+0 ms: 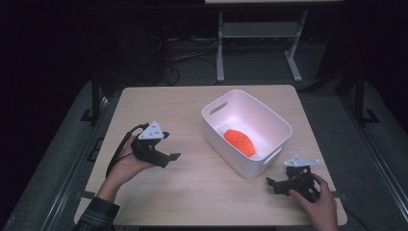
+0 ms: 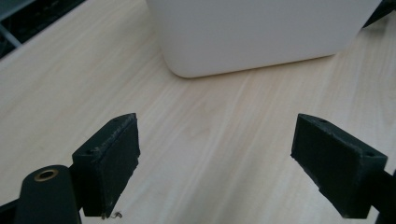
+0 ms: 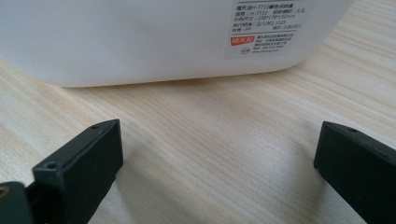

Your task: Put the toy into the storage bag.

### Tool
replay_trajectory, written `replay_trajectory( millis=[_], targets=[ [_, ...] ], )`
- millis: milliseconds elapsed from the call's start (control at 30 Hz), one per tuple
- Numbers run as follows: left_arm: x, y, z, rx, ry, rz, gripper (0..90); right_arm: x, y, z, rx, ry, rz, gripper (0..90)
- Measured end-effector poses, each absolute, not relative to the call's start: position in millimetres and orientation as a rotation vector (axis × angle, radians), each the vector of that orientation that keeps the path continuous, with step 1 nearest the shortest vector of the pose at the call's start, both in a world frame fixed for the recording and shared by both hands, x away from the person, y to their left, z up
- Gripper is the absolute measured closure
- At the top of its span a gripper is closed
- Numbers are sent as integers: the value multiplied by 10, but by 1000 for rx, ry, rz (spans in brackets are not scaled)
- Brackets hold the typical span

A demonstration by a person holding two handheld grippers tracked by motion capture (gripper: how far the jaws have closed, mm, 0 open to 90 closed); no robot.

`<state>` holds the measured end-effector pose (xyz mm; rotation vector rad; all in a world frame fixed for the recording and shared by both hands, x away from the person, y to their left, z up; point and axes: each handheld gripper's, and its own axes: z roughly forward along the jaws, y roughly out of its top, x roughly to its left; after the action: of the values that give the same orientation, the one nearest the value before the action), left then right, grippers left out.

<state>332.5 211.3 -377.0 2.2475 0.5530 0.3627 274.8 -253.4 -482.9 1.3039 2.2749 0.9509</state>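
Black left gripper (image 1: 169, 153), grey plate, trailing cable, plaid sleeve (image 1: 98, 215).

On the white bin (image 3: 140, 42) you can see a white label (image 3: 266, 28) with small print; "H-7710" and "6.5L" are readable, and a red logo patch stays too blurred.

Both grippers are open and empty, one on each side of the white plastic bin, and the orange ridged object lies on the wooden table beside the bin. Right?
Not quite. The high view shows the orange ridged object lying inside the white plastic bin, not on the wooden table. The rest holds: the left gripper and right gripper are open and empty on either side of the bin.
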Motion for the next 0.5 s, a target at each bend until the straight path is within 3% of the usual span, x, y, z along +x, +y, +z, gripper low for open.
replay_trajectory(
  millis=[500],
  targets=[
    [3056,2267,-4063,2199,620,367,144,2748,-2533,-4829,1304,2275,951,7]
  ],
)
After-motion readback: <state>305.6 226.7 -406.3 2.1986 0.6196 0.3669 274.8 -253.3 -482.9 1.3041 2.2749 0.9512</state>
